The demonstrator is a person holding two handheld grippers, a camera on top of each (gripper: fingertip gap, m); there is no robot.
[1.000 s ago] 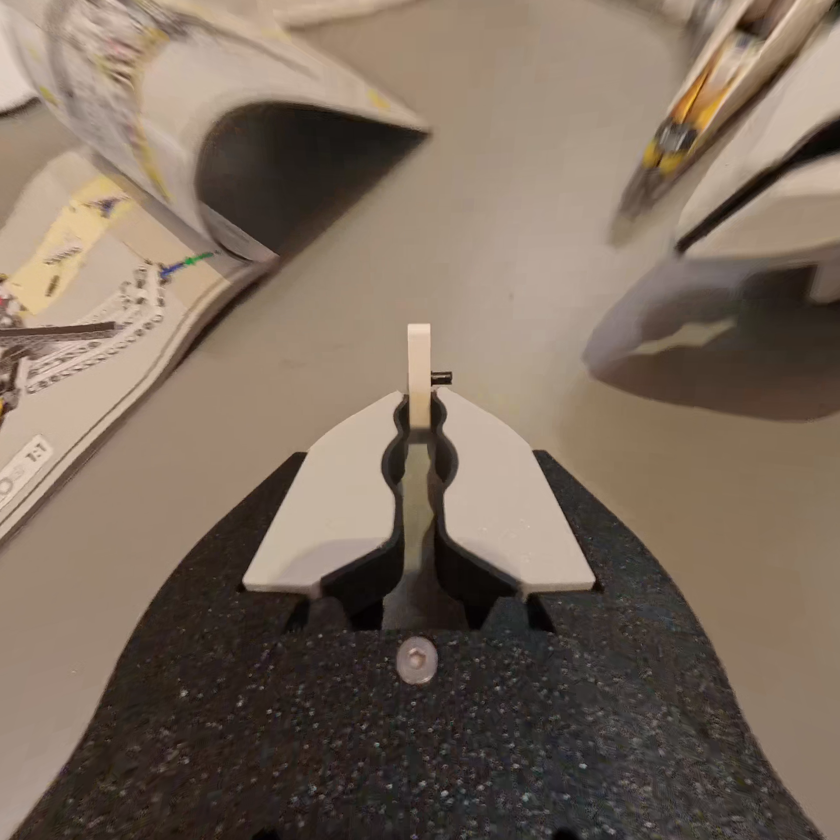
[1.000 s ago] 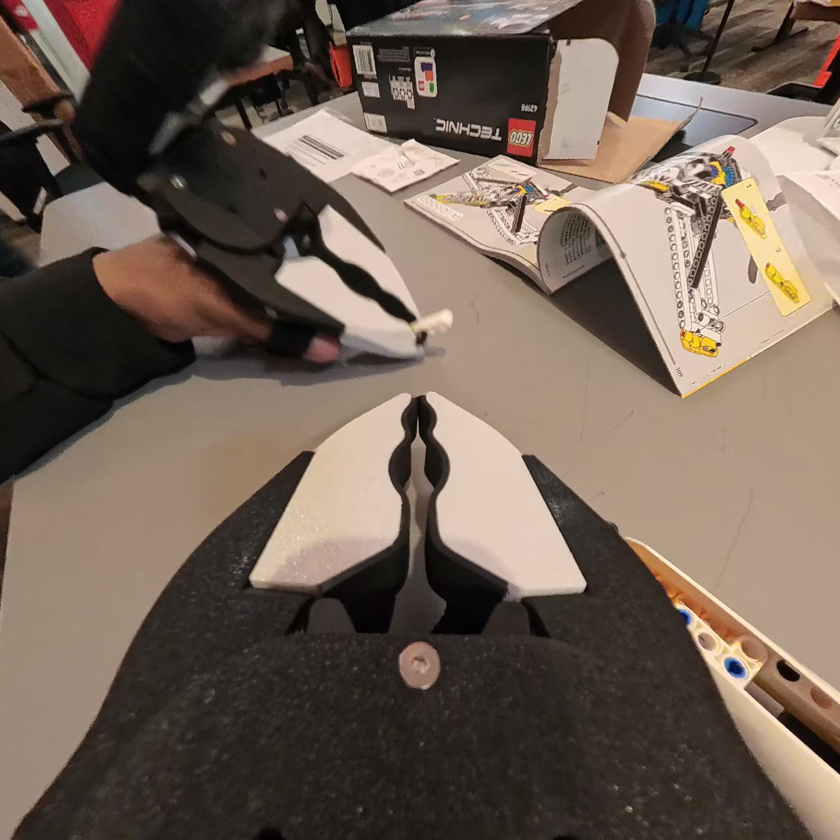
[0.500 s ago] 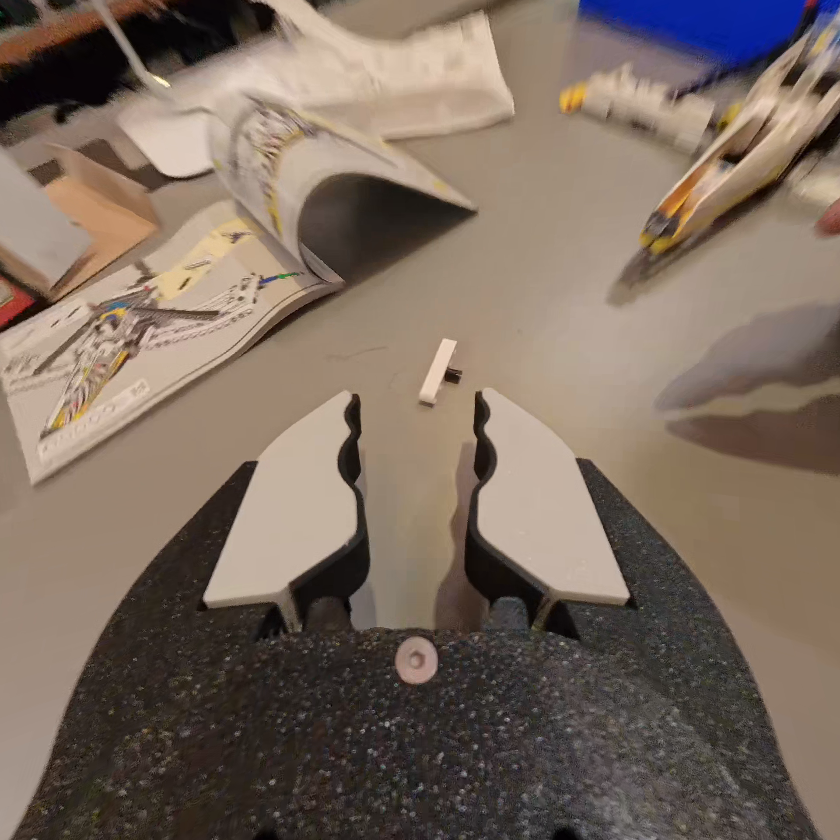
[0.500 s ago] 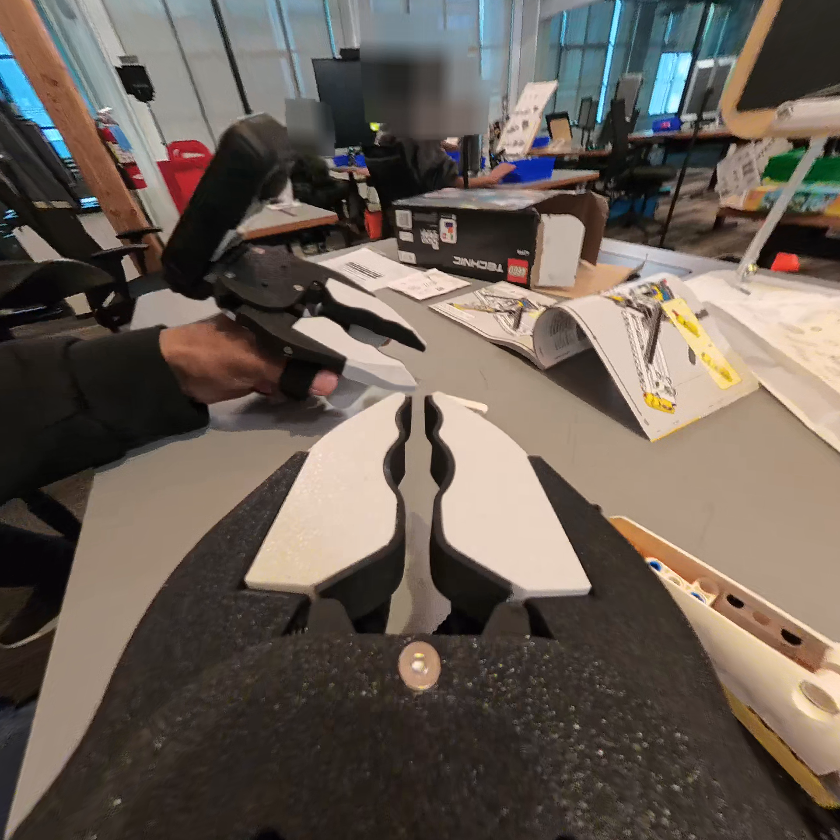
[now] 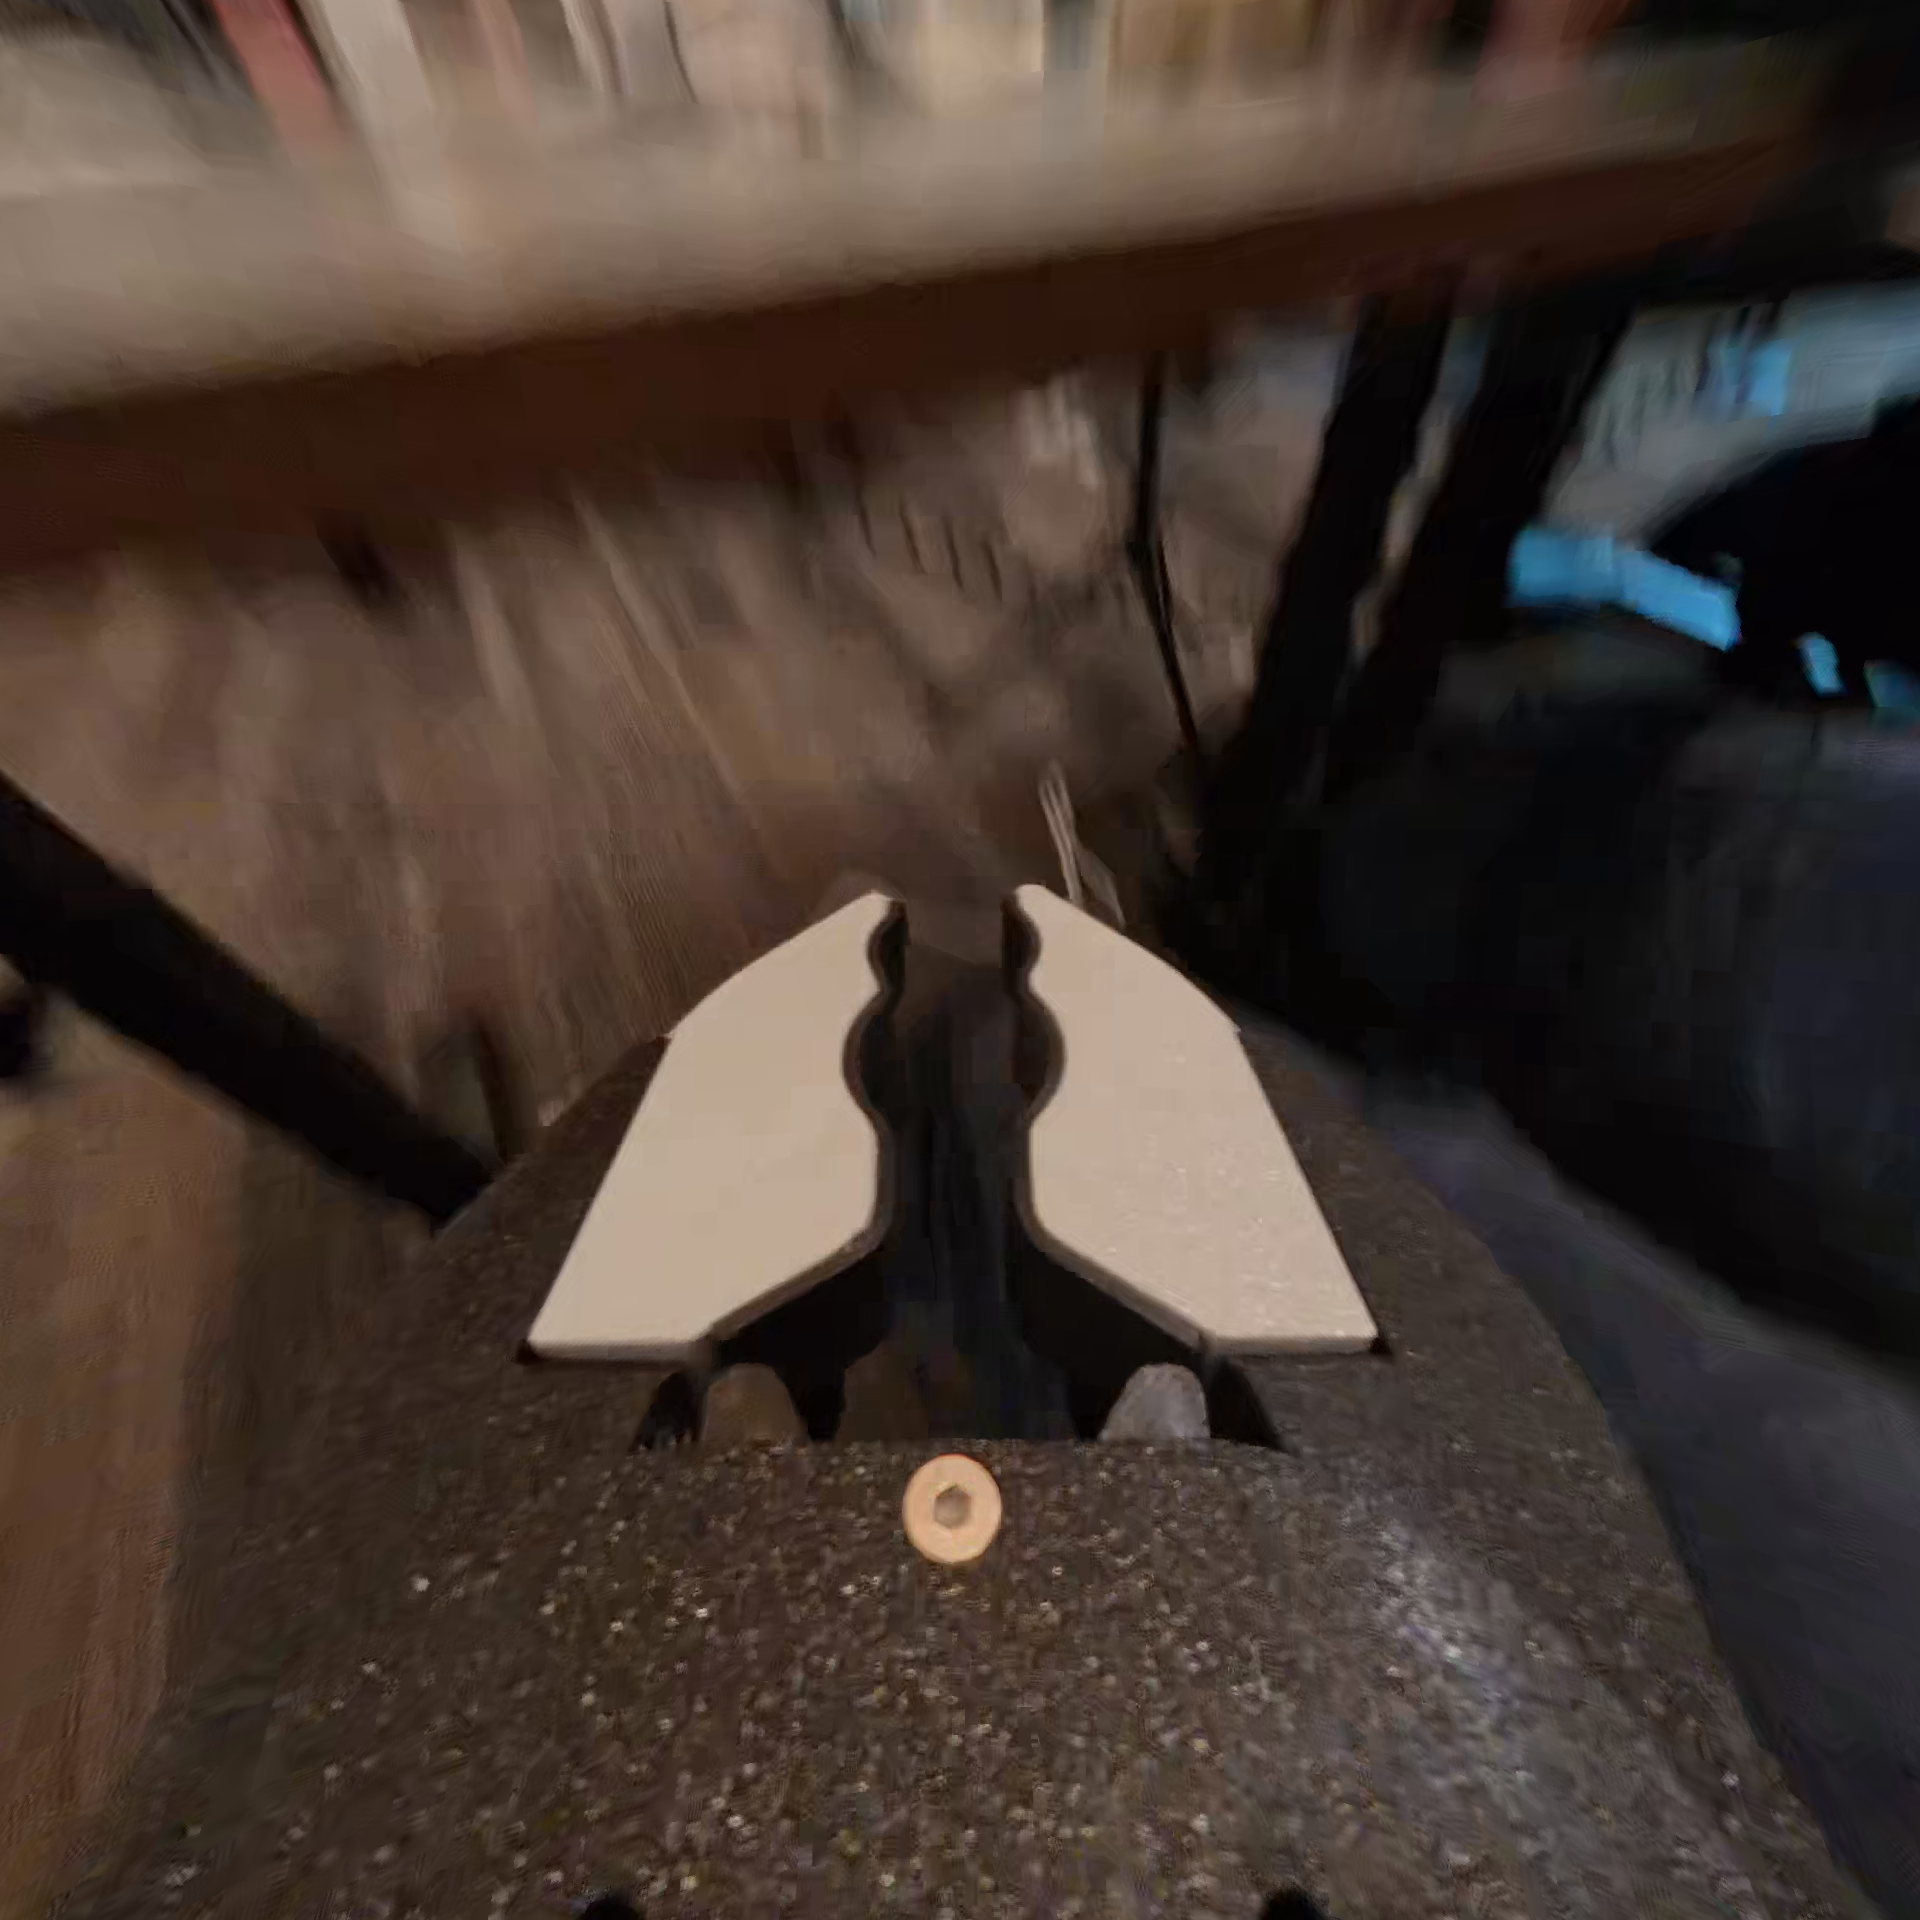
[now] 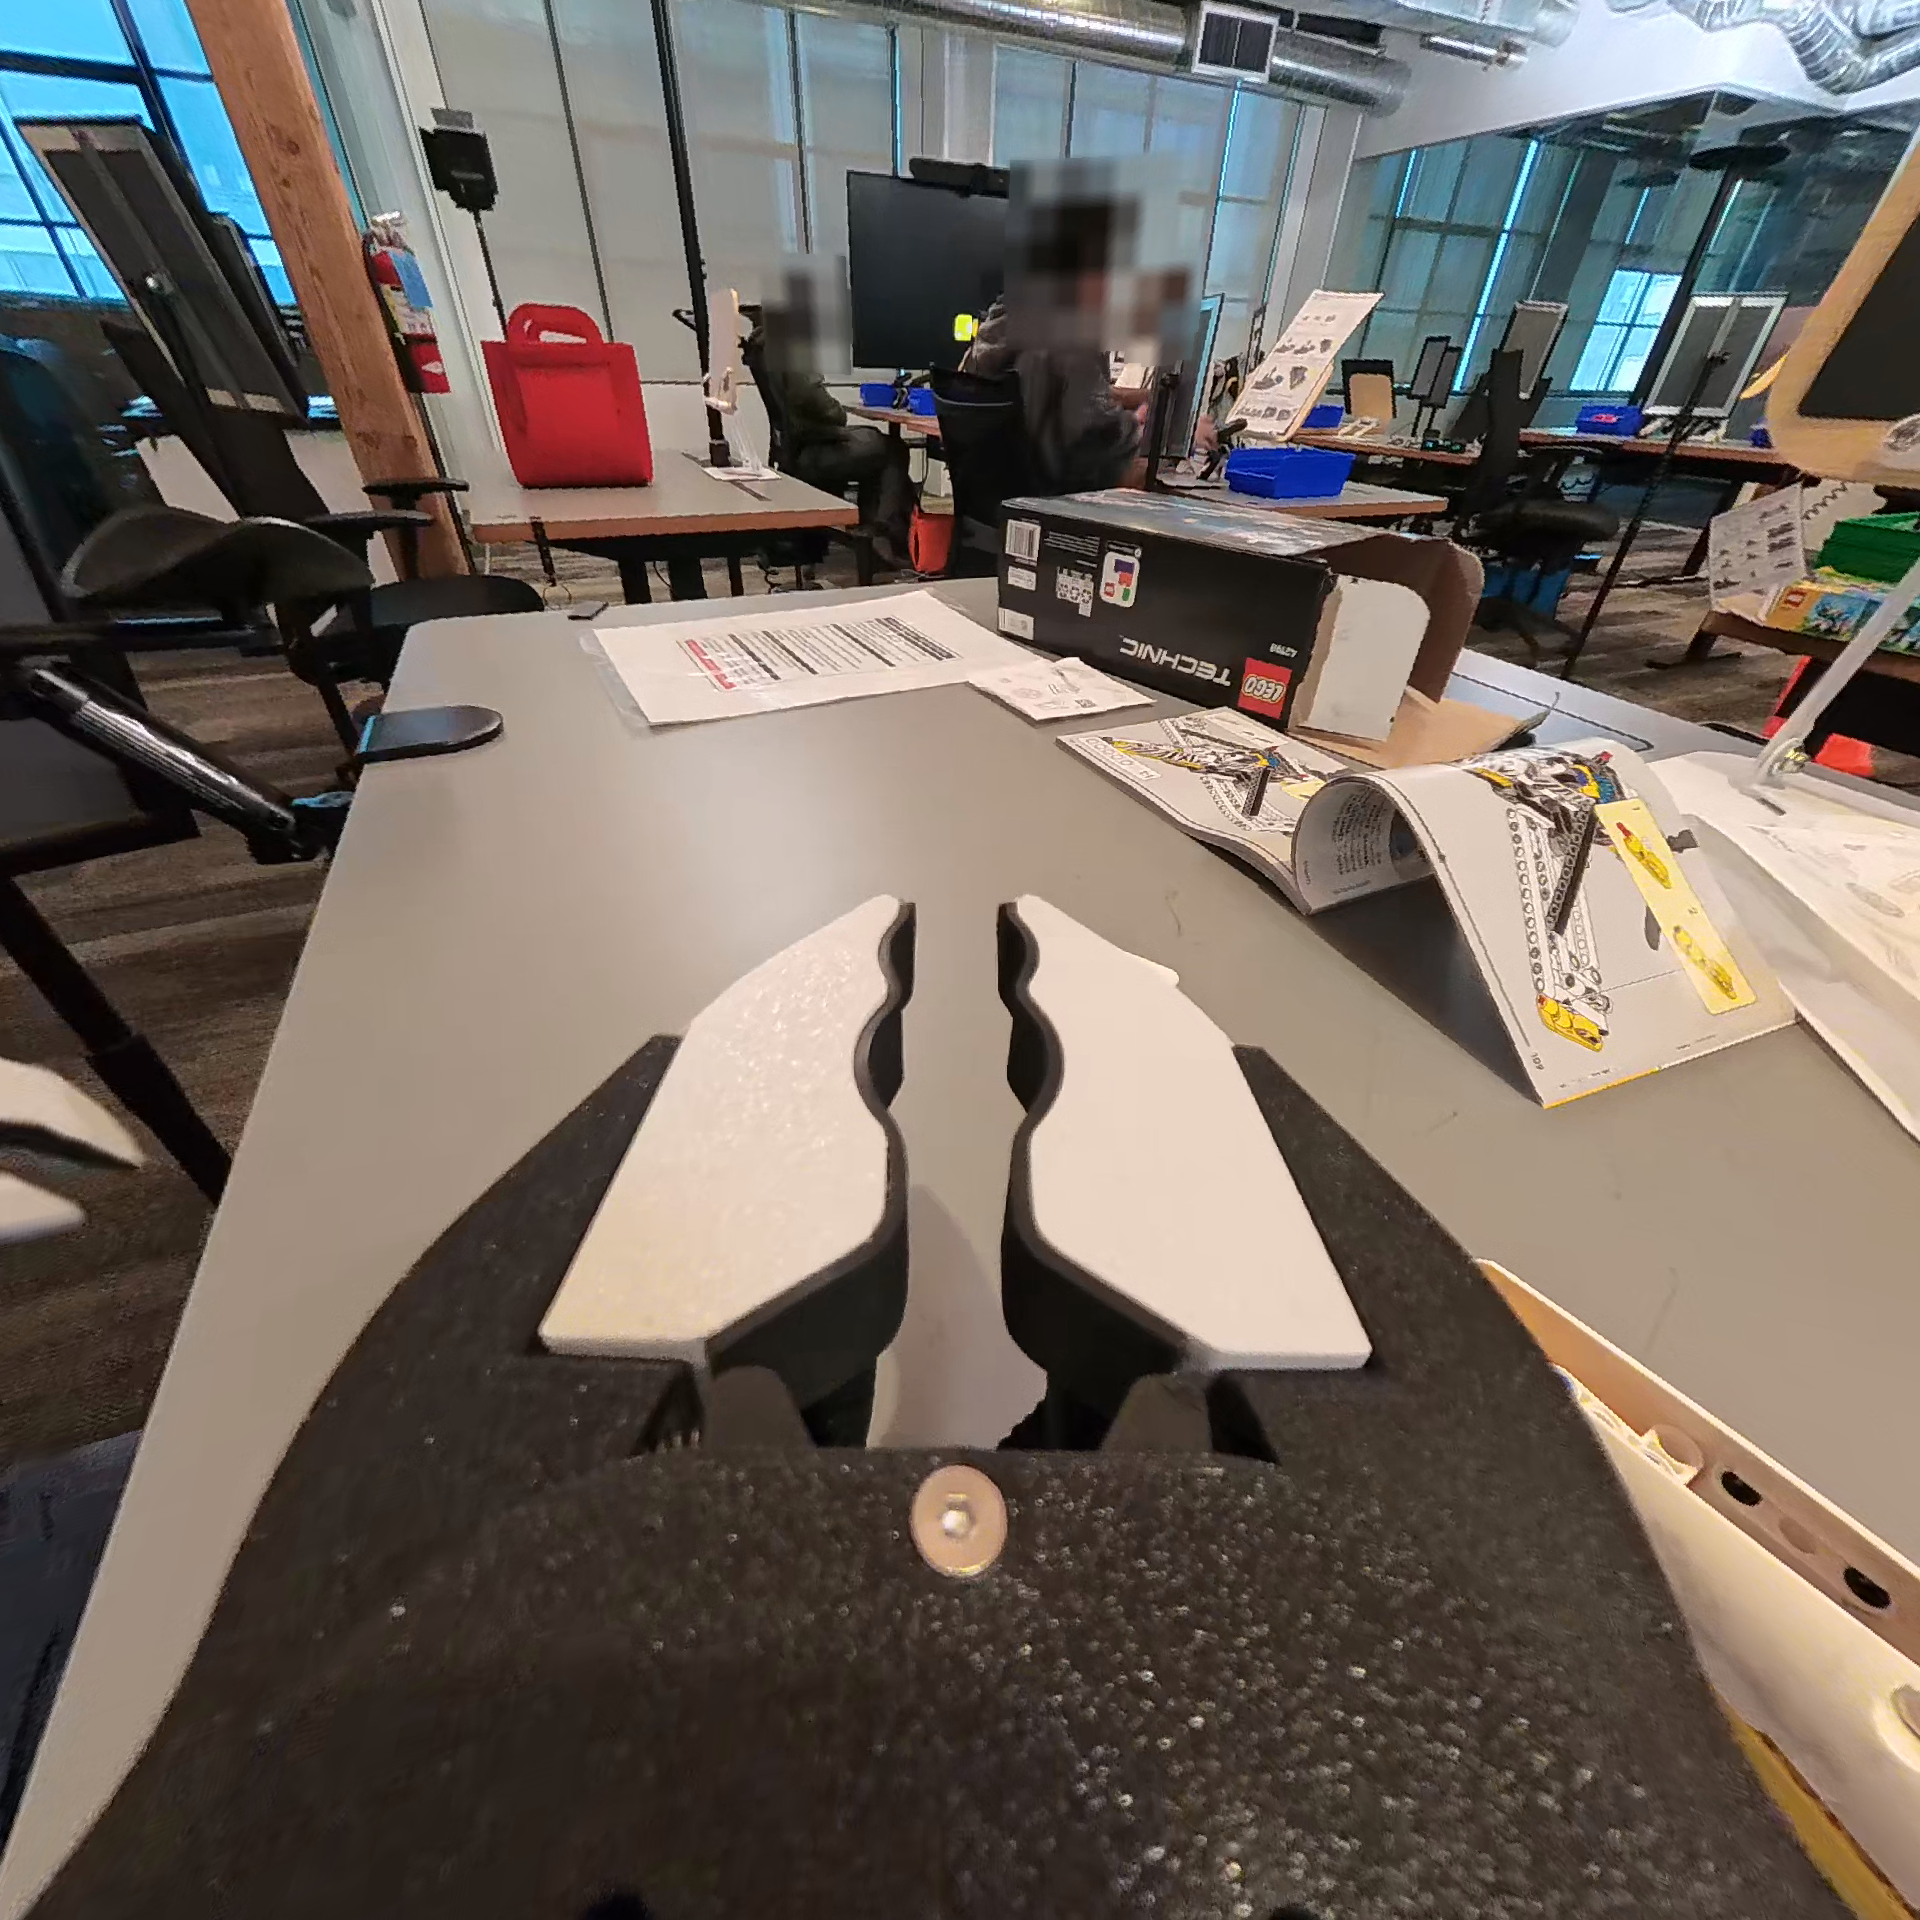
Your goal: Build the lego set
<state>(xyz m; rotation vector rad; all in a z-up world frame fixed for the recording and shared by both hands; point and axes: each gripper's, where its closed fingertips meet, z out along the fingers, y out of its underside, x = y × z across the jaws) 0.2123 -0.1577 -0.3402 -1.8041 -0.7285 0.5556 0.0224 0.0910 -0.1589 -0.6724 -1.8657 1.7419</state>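
Note:
My right gripper [image 6: 956,914] hovers low over the grey table [image 6: 675,883], its jaws a little apart with only bare table between them. A small white piece [image 6: 1164,972] lies on the table just past my right finger, which hides most of it. My left gripper [image 5: 951,904] is off the table and below its edge. Its view is badly blurred; its jaws stand a little apart with nothing between them. Its white fingertips show blurred at the left edge of the right wrist view [image 6: 52,1153].
An open instruction booklet [image 6: 1507,894], a black box [image 6: 1174,613] and a printed sheet [image 6: 800,655] lie at the far side. A white built model [image 6: 1714,1558] sits at the near right. Office chairs [image 6: 208,561] stand left of the table. Dark table legs [image 5: 1351,623] show in the left view. The tips of one gripper are about 35 cm away from the tips of the other.
My left gripper opened and let the white piece drop onto the table, then swung off the table's edge and downward, its jaws narrowing. My right gripper's jaws opened a little and it tilted up.

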